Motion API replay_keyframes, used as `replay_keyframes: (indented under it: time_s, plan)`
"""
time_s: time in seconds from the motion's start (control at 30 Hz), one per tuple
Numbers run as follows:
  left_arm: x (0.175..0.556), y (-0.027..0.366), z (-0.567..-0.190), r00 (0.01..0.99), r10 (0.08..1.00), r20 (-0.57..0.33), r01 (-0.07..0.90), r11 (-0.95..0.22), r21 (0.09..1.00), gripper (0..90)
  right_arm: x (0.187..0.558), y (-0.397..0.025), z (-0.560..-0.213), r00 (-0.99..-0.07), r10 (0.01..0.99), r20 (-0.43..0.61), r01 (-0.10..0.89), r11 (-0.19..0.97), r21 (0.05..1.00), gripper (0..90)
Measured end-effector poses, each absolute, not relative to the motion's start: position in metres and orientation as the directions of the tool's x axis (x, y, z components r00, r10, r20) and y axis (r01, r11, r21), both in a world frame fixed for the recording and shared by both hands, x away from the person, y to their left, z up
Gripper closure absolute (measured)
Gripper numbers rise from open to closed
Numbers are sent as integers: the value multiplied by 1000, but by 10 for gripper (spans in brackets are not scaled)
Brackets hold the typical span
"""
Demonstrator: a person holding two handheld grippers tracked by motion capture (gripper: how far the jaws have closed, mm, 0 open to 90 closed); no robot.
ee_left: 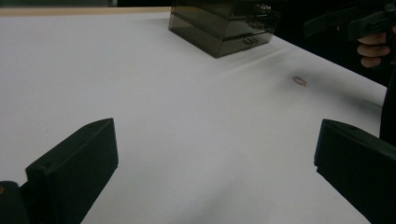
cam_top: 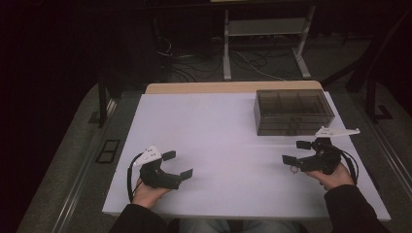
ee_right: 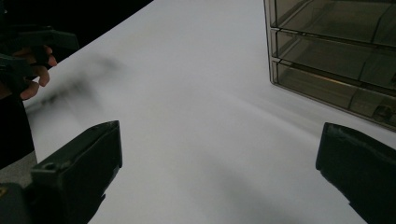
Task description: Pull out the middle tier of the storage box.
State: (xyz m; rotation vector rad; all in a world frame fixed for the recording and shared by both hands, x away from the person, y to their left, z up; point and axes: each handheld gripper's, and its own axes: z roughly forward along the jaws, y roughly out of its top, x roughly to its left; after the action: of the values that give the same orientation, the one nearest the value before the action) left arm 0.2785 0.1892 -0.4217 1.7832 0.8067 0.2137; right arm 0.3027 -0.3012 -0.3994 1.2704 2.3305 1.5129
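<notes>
Both grippers, left (cam_top: 177,164) and right (cam_top: 295,152), hover with jaws released; the small ring (cam_top: 294,169) lies at the right gripper's six o'clock, nearer it.

Small pinkish ring (cam_top: 294,169) flat on white surface (cam_top: 218,145), near front right. Smoky drawer box (cam_top: 293,111) upright, back right, drawers closed.
</notes>
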Motion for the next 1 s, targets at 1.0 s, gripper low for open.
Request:
replay_keyframes:
  time_s: [1.0]
  plan:
    - [279,188,-422,754,612,-239,416,-162,895,0,324,-313,-412,-596,684,421,628,70,775,0]
